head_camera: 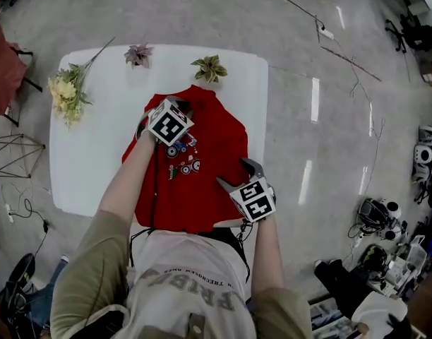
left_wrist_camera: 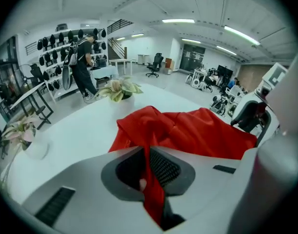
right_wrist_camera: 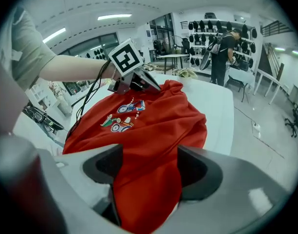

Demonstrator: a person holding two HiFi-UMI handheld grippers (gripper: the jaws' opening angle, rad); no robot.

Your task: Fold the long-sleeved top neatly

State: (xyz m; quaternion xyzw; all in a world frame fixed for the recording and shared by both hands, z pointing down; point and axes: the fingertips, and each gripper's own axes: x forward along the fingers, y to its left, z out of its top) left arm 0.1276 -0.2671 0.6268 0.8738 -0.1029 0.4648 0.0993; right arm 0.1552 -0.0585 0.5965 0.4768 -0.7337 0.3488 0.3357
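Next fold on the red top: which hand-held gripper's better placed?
Likely left hand-held gripper: jaws pinched on the red long-sleeved top at its far end; right hand-held gripper is open, fabric between its jaws ungripped.

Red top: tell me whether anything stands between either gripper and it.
Nothing visible does. The left gripper is shut on a fold of the red top, and the right gripper stands open with the top's fabric between its jaws.

**No words clear enough to read**

The grey shirt (head_camera: 191, 295) has big letters and a smaller line of print. They are upside down and too blurry to read. The little picture on the red top (head_camera: 202, 182) has no letters I can make out.
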